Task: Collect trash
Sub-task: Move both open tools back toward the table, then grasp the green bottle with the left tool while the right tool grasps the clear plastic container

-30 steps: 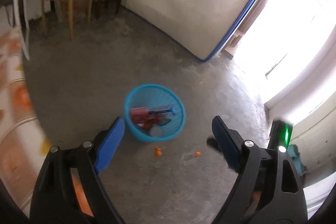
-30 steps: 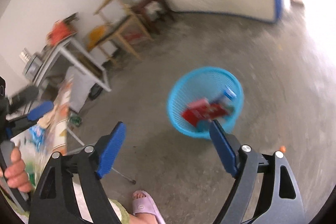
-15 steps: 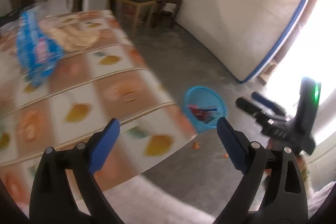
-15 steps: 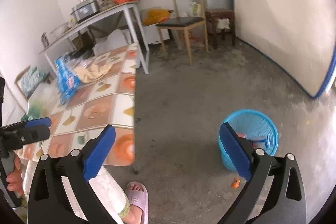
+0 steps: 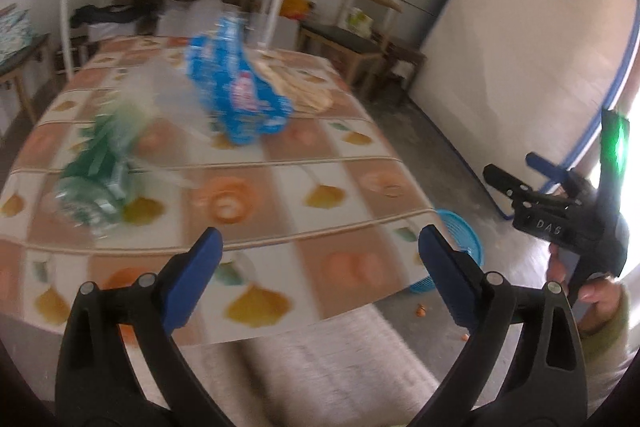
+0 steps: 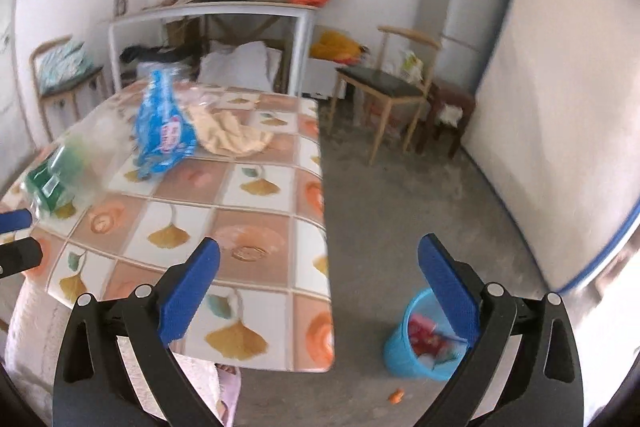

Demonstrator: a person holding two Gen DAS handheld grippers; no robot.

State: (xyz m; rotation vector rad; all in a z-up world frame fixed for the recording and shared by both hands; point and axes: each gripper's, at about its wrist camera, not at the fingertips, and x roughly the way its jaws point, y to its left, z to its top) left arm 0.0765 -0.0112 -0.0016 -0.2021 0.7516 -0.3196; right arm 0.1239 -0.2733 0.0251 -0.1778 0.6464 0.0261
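A blue plastic wrapper and a clear bag with green contents lie on the tiled table. A blue basket with red trash stands on the floor right of the table. My left gripper is open and empty above the table's near edge. My right gripper is open and empty over the table's right edge; it also shows in the left wrist view.
A beige cloth lies on the table. Small orange scraps lie on the concrete floor by the basket. A wooden chair, a fridge, a leaning mattress and a cluttered white table stand behind.
Both grippers have swung up and left from the floor basket toward the table. The table and its wrappers now fill both views. Both stay open.
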